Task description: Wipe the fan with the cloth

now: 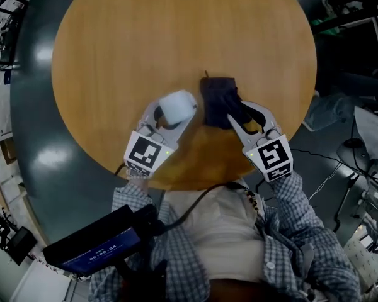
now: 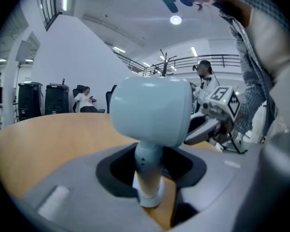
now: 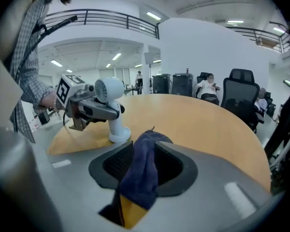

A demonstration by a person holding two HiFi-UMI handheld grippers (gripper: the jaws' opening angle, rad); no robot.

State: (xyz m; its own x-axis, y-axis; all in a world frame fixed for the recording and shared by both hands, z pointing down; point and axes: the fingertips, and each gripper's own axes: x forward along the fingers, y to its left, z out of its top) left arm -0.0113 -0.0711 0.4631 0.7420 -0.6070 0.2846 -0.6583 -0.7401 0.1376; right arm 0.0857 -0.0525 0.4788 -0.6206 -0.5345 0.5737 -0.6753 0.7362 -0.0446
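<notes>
A small white fan (image 1: pixel 177 106) stands near the front edge of the round wooden table (image 1: pixel 145 36). My left gripper (image 1: pixel 170 119) is shut on its neck just under the head. In the left gripper view the stem (image 2: pixel 149 170) fills the gap between the jaws. A dark blue cloth (image 1: pixel 219 99) lies on the table right of the fan. My right gripper (image 1: pixel 238 110) is at its right edge. In the right gripper view the cloth (image 3: pixel 142 178) drapes loosely between the spread jaws, a yellow patch showing at its near end. The fan (image 3: pixel 108 93) stands to its left.
Grey floor surrounds the table. A black device with a lit screen (image 1: pixel 94 247) hangs at the person's waist, its cable running up. Cables and gear (image 1: pixel 359 162) lie on the floor at right. Seated people and office chairs (image 3: pixel 239 93) are beyond the table's far side.
</notes>
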